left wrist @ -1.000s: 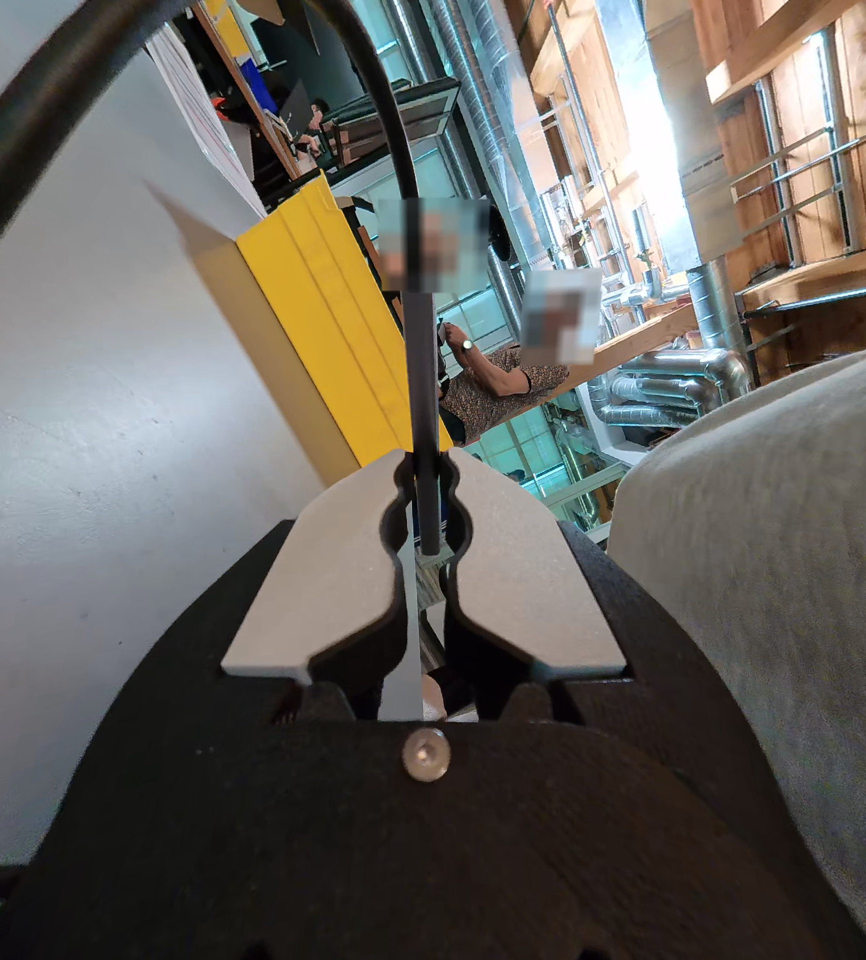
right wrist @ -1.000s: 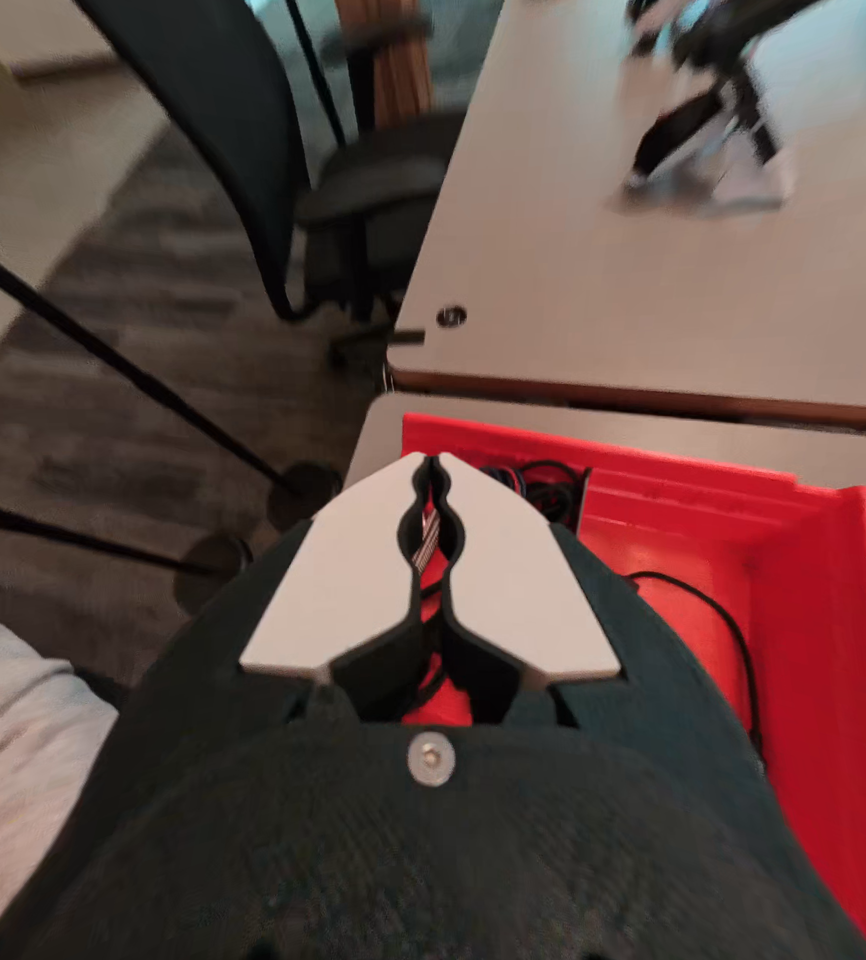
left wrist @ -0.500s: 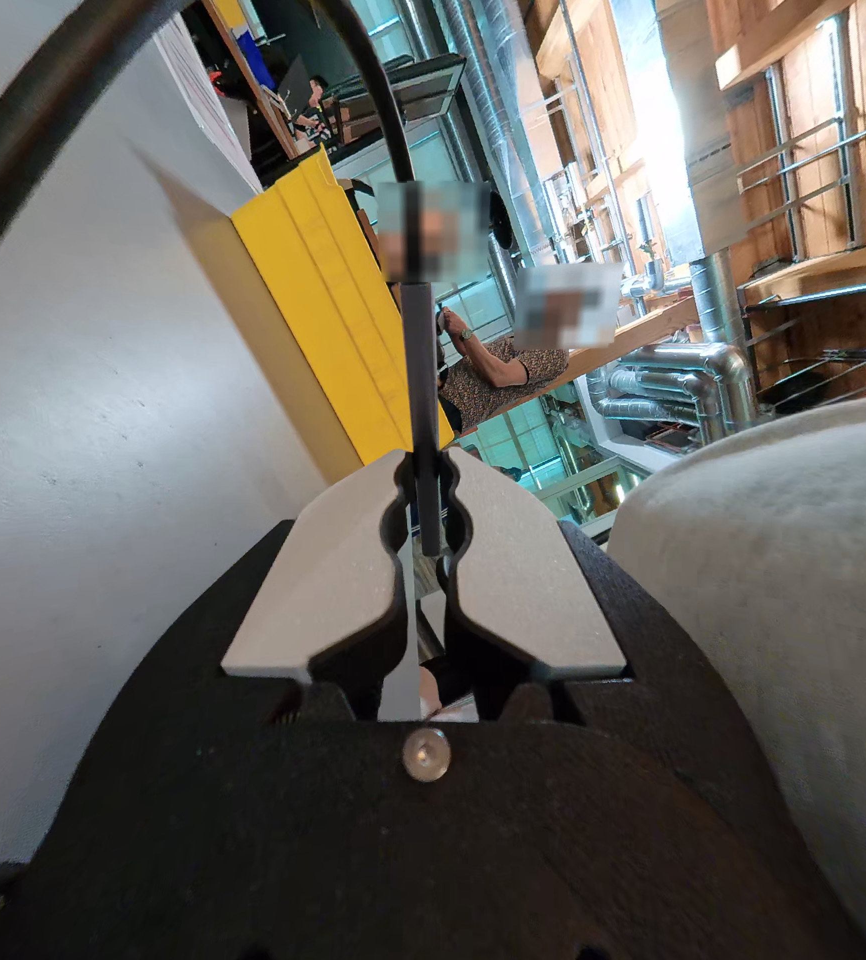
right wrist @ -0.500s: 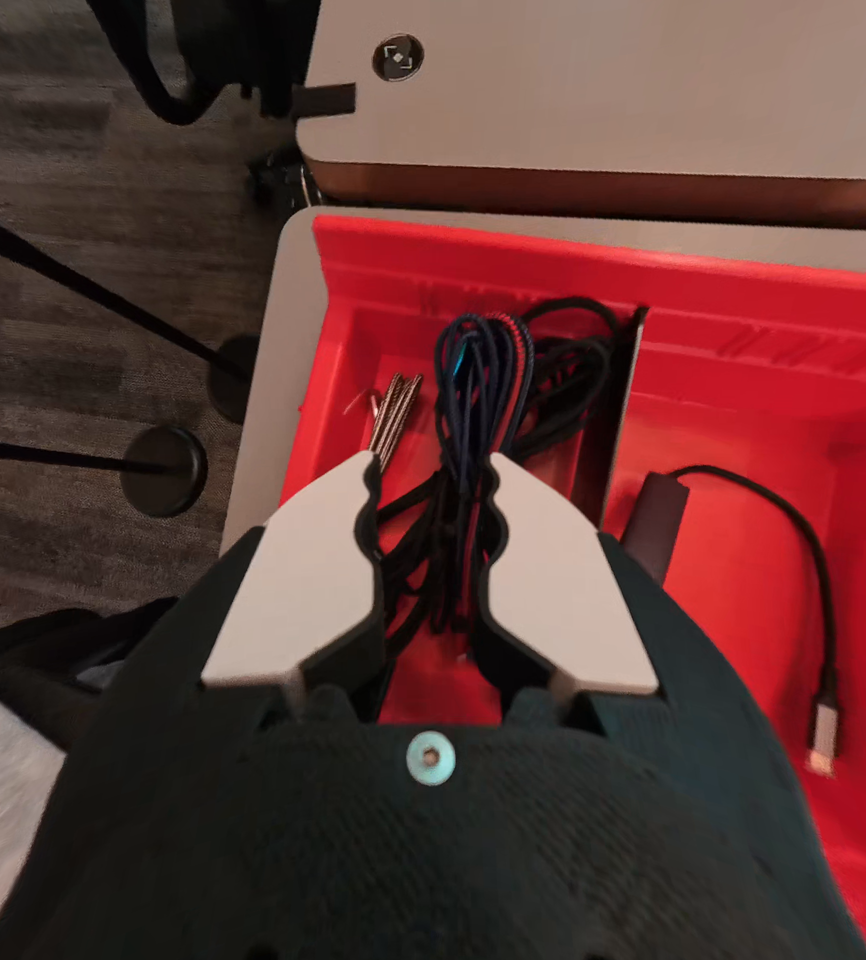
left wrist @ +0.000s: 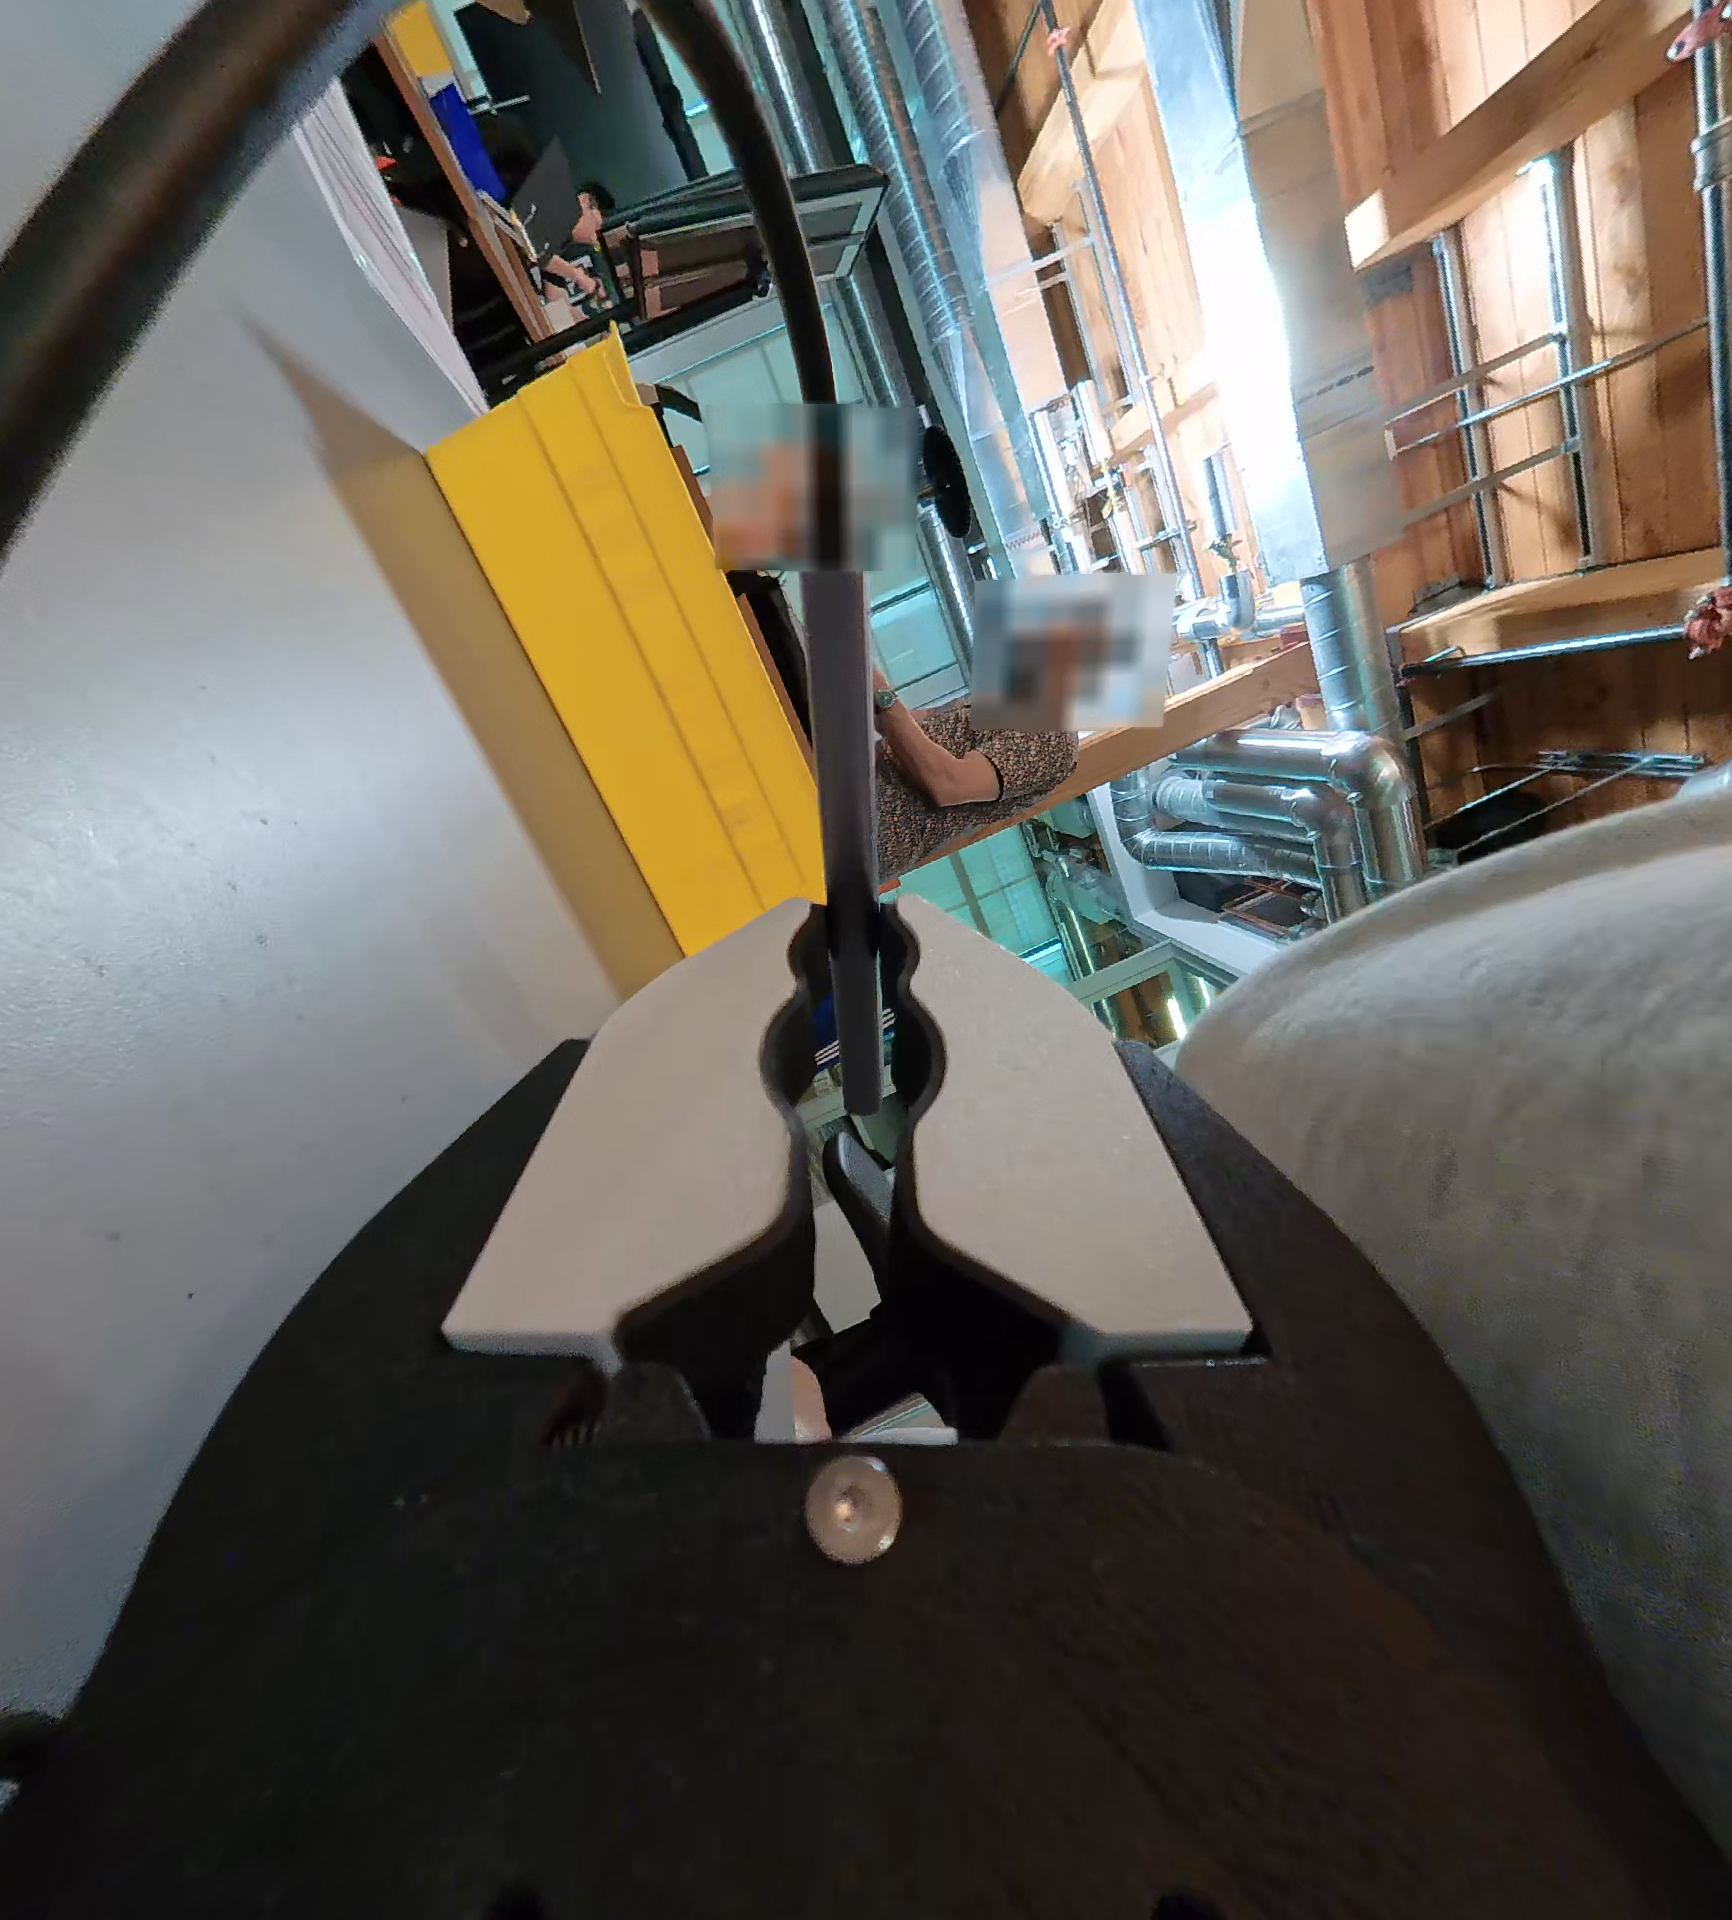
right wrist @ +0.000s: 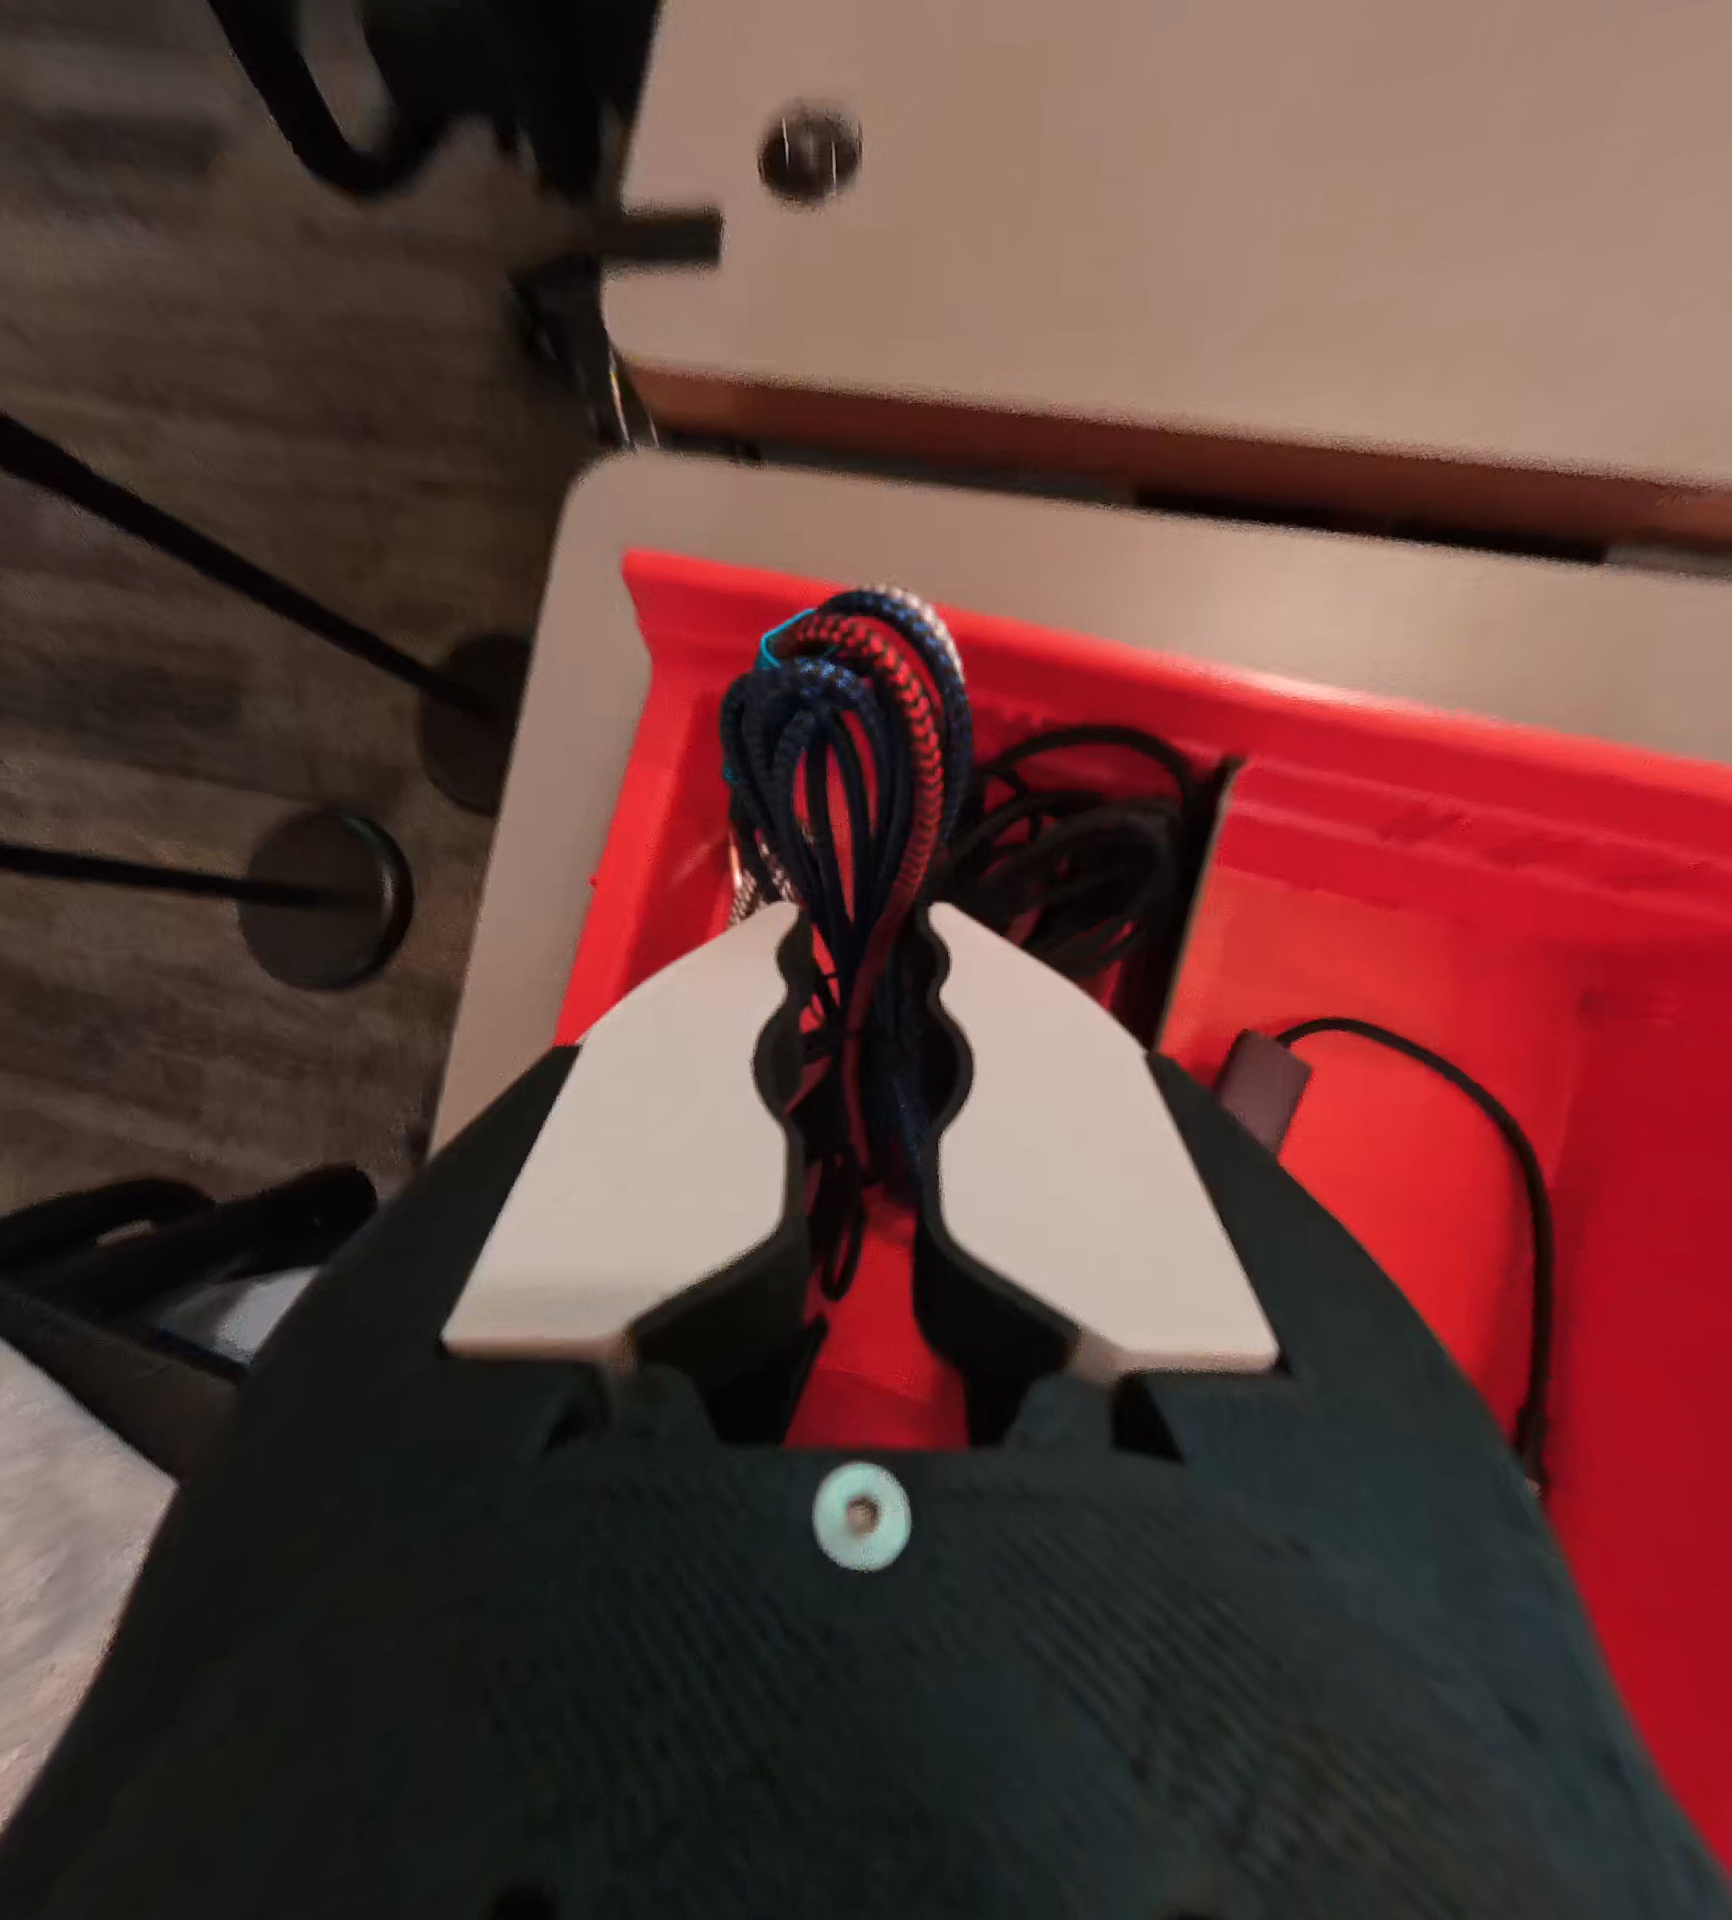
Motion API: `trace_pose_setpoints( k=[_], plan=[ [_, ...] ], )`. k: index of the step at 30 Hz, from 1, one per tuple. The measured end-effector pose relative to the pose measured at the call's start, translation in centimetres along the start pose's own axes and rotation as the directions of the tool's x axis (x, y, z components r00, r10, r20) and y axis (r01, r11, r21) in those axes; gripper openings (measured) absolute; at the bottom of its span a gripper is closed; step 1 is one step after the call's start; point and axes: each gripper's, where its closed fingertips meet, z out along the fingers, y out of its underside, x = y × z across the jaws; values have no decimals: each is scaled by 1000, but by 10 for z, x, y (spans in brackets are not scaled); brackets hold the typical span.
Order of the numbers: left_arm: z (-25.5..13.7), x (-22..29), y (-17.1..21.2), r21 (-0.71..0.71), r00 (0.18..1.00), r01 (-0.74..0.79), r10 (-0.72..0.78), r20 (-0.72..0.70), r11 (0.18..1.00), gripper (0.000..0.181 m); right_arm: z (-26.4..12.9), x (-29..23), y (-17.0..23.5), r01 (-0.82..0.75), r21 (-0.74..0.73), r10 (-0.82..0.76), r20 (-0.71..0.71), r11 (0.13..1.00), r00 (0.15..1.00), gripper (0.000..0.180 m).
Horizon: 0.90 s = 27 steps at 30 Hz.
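My left gripper is shut on the slim dark grey plug of a black cable that arcs up and over to the left. My right gripper is shut on a looped bundle of braided cables, dark blue and red-black, and holds it above the left compartment of a red bin. Thin black cables lie in that compartment. A grey divider splits the bin. A dark adapter with a thin black lead lies in the right compartment.
A yellow bin stands on the white tabletop ahead of my left gripper, with a grey sleeve at its right. People sit far behind. A second grey table lies beyond the red bin; black stand feet rest on the floor at left.
My right gripper went from shut to open over the red bin, then closed on the braided bundle, which now stands higher. My left gripper still holds the plug, barely moved.
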Motion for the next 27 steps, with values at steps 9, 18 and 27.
trace_pose_setpoints(
  k=[9, 18, 27],
  plan=[
    [2, -5, 4, -13, 1000, 11, -10, 19, 1000, 9, -178, -16, -28, -142, 518, 70, 156, 844, 985, 16],
    [3, -8, 7, -15, 1000, 22, -22, 22, 1000, 9, -285, -4, 66, -316, 677, 277, 169, 665, 946, 16],
    [1, -9, 5, -10, 999, 24, -24, 30, 1000, 10, -349, -1, 171, -366, 770, 454, 113, 522, 884, 16]
  ],
)
